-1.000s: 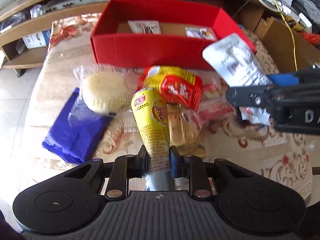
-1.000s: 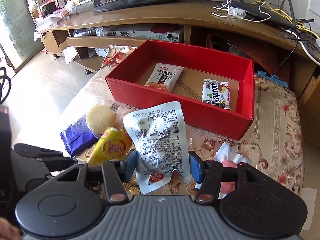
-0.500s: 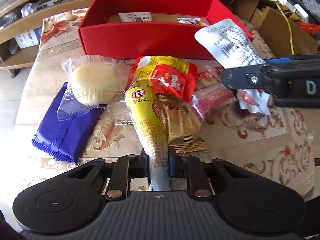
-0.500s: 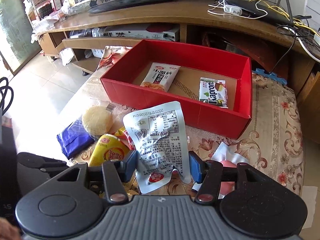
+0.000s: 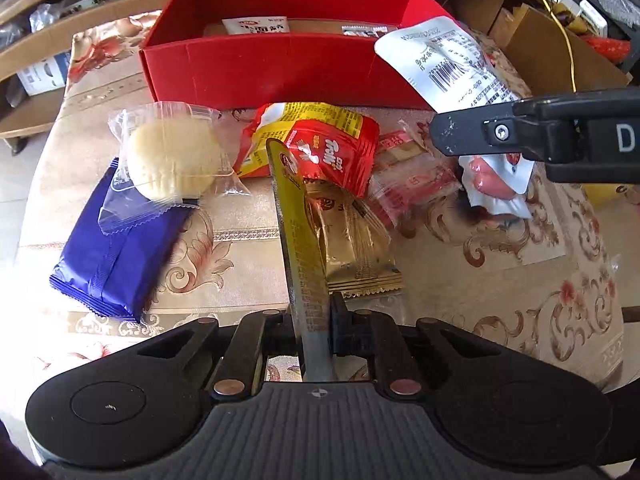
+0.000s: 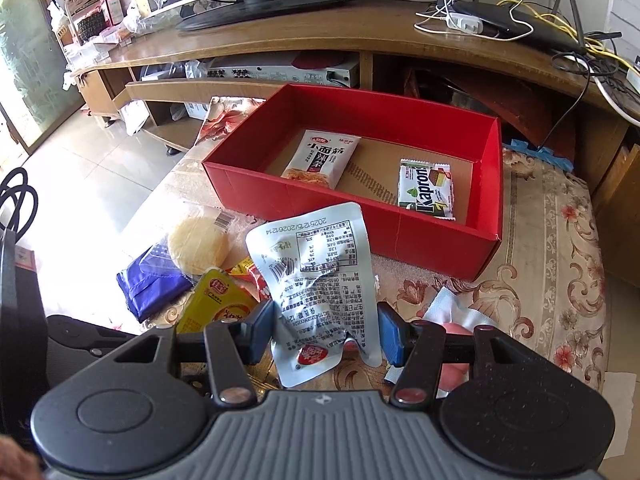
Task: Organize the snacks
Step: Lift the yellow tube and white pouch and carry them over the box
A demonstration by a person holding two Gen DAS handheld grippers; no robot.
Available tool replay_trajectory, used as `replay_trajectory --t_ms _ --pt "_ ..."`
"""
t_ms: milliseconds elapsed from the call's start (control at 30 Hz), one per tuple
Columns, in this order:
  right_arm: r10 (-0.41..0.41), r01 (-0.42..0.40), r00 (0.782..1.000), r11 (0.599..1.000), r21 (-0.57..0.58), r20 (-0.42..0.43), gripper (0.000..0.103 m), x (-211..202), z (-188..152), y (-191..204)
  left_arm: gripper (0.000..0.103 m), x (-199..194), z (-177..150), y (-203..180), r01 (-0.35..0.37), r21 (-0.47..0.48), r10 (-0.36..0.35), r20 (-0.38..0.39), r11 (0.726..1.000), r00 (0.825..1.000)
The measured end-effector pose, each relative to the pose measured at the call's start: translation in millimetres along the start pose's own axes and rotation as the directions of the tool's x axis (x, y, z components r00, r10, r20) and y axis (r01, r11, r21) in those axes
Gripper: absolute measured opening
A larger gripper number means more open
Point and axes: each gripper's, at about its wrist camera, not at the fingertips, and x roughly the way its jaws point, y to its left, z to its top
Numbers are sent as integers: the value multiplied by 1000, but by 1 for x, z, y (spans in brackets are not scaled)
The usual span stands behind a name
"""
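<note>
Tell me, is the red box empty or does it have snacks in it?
Not empty. The red box already holds two packets: a white one and a green-and-white wafer packet, both lying flat on its cardboard floor.

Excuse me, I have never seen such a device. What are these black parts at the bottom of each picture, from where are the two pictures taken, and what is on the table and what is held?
There is no robot here. A person holds one hand tool in each hand, and each tool has two fingers and a camera that looks forward along them. So the black shapes are the tools themselves.

The left wrist view shows the left gripper, its fingers just squeezed shut on a yellow snack packet. The right wrist view shows the right gripper holding a white sausage pouch.

On the patterned tablecloth lie a blue packet, a round pastry in clear wrap, a red and yellow bag and a gold packet. Behind stands a red box with two snacks already inside.
</note>
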Motion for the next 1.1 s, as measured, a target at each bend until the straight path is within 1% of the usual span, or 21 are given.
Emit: replay_trajectory --t_ms 300,567,900,1100 --pt "-3 2 1000 1000 20 20 51 -5 1 -4 16 -26 10 9 36 -49 -32 78 998 996" --pt "-13 12 999 999 31 30 51 -5 9 -5 16 -40 28 14 55 -66 -45 137 996 990" --pt "-41 39 998 999 37 46 51 2 28 -4 16 -42 59 10 28 -48 -19 178 998 984" --pt "-65 64 997 997 32 39 51 8 32 -6 16 -42 69 13 14 -54 -3 196 998 981"
